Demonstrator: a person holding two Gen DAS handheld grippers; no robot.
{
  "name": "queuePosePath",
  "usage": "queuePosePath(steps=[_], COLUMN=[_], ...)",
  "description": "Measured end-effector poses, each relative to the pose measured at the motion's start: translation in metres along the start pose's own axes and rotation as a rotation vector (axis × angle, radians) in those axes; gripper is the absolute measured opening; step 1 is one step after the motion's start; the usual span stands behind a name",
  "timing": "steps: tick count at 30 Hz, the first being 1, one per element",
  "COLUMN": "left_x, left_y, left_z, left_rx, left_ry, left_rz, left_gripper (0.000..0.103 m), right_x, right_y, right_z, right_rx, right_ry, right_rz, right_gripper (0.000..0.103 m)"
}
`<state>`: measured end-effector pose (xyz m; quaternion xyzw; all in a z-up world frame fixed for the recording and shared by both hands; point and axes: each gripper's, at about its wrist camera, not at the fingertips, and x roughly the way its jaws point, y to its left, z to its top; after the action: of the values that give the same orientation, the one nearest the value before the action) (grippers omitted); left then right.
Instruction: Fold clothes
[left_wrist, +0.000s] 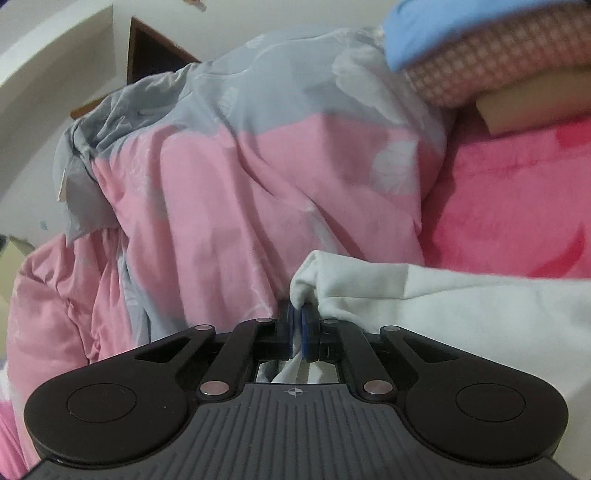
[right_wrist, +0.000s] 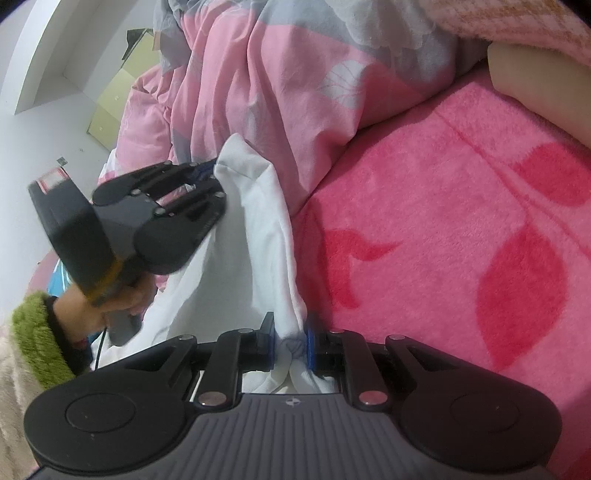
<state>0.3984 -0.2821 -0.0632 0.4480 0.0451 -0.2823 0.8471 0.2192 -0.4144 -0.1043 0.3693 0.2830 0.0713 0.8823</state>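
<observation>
Your left hand-held gripper (left_wrist: 298, 314) is clamped on a bunched corner of the white garment (left_wrist: 461, 306), its blue pads pinched tight with cloth pulled through between them. In the right wrist view that same gripper (right_wrist: 214, 171) shows at the far left, held by your hand (right_wrist: 107, 299) in a green fuzzy cuff (right_wrist: 37, 332). The garment (right_wrist: 251, 229) stretches between both grippers, lying on the bed against the edge of the pink and grey quilt (right_wrist: 280, 85), which is heaped behind it. Your right hand-held gripper (right_wrist: 291, 339) is closed on another gathered fold of the same white cloth. To the right spreads the pink fleece blanket (right_wrist: 461, 229) with its darker red leaf shapes
</observation>
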Motion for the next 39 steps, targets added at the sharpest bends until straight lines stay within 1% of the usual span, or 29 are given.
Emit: queuePosePath(steps=[2, 4, 6, 7, 8, 9, 12, 14, 20, 22, 24, 25, 27, 29, 31, 32, 34, 35, 36, 37, 38, 39], left_x=[-0.008, -0.017, -0.025, -0.03, -0.035, -0.04, -0.054, -0.063, -0.104, -0.139, -0.183, -0.21, -0.273, -0.346, -0.423, -0.463, -0.539, -0.567, -0.591, -0.609, -0.624, -0.63], left_y=[0.021, 0.047, 0.078, 0.093, 0.105, 0.116, 0.145, 0.154, 0.152, 0.148, 0.155, 0.163, 0.188, 0.221, 0.248, 0.26, 0.28, 0.284, 0.286, 0.285, 0.282, 0.272], left_z=[0.002, 0.005, 0.006, 0.007, 0.007, 0.007, 0.005, 0.003, -0.021, -0.035, -0.05, -0.058, -0.07, -0.077, -0.081, -0.084, -0.091, -0.098, -0.107, -0.118, -0.13, -0.143], left_rx=[-0.111, -0.24, -0.383, -0.454, -0.516, -0.572, -0.692, -0.707, -0.693, -0.684, -0.702, -0.725, -0.787, -0.86, -0.907, -0.921, -0.946, -0.965, -0.99, -1.02, -1.053, -1.08], left_ry=[0.012, 0.025, 0.027, 0.029, 0.022, 0.011, -0.004, 0.017, 0.145, 0.189, 0.22, 0.229, 0.23, 0.205, 0.162, 0.145, 0.125, 0.139, 0.158, 0.183, 0.212, 0.235], left_rz=[-0.055, -0.113, -0.151, -0.171, -0.17, -0.159, -0.123, -0.087, -0.018, -0.016, -0.011, -0.001, 0.048, 0.14, 0.27, 0.34, 0.473, 0.516, 0.551, 0.56, 0.554, 0.525], left_gripper=[0.008, 0.019, 0.027, 0.028, 0.03, 0.034, 0.035, 0.035, 0.035, 0.035, 0.035, 0.035, 0.035, 0.035, 0.034, 0.035, 0.035, 0.035, 0.035, 0.035, 0.036, 0.036], right_x=[0.0, 0.0, 0.0, 0.0, 0.0, 0.0, 0.0, 0.0, 0.0, 0.0, -0.001, -0.001, -0.003, -0.005, -0.007, -0.01, -0.02, -0.028, -0.043, -0.058, -0.073, -0.097], right_y=[-0.001, -0.002, -0.002, -0.002, -0.002, -0.003, -0.005, -0.005, -0.008, -0.011, -0.014, -0.017, -0.023, -0.031, -0.038, -0.039, -0.037, -0.033, -0.024, -0.016, -0.008, 0.001], right_z=[0.001, 0.001, 0.001, 0.002, 0.002, 0.002, 0.003, 0.003, 0.003, 0.004, 0.004, 0.005, 0.006, 0.006, 0.006, 0.005, 0.001, -0.002, -0.008, -0.014, -0.02, -0.028], right_rx=[0.006, 0.012, 0.011, 0.011, 0.013, 0.015, 0.021, 0.023, 0.038, 0.052, 0.073, 0.082, 0.11, 0.15, 0.193, 0.213, 0.245, 0.256, 0.235, 0.214, 0.193, 0.184], right_ry=[0.001, 0.002, 0.003, 0.003, 0.003, 0.003, 0.005, 0.005, 0.007, 0.008, 0.004, 0.002, -0.002, -0.008, -0.018, -0.025, -0.041, -0.033, -0.017, -0.002, 0.014, 0.016], right_rz=[0.005, 0.009, 0.009, 0.009, 0.01, 0.012, 0.016, 0.018, 0.029, 0.043, 0.067, 0.082, 0.127, 0.19, 0.251, 0.258, 0.216, 0.189, 0.17, 0.15, 0.131, 0.14], right_gripper=[0.015, 0.015, 0.015, 0.015, 0.015, 0.015, 0.015, 0.015, 0.015, 0.016, 0.016, 0.017, 0.018, 0.025, 0.03, 0.03, 0.032, 0.037, 0.039, 0.042, 0.043, 0.043])
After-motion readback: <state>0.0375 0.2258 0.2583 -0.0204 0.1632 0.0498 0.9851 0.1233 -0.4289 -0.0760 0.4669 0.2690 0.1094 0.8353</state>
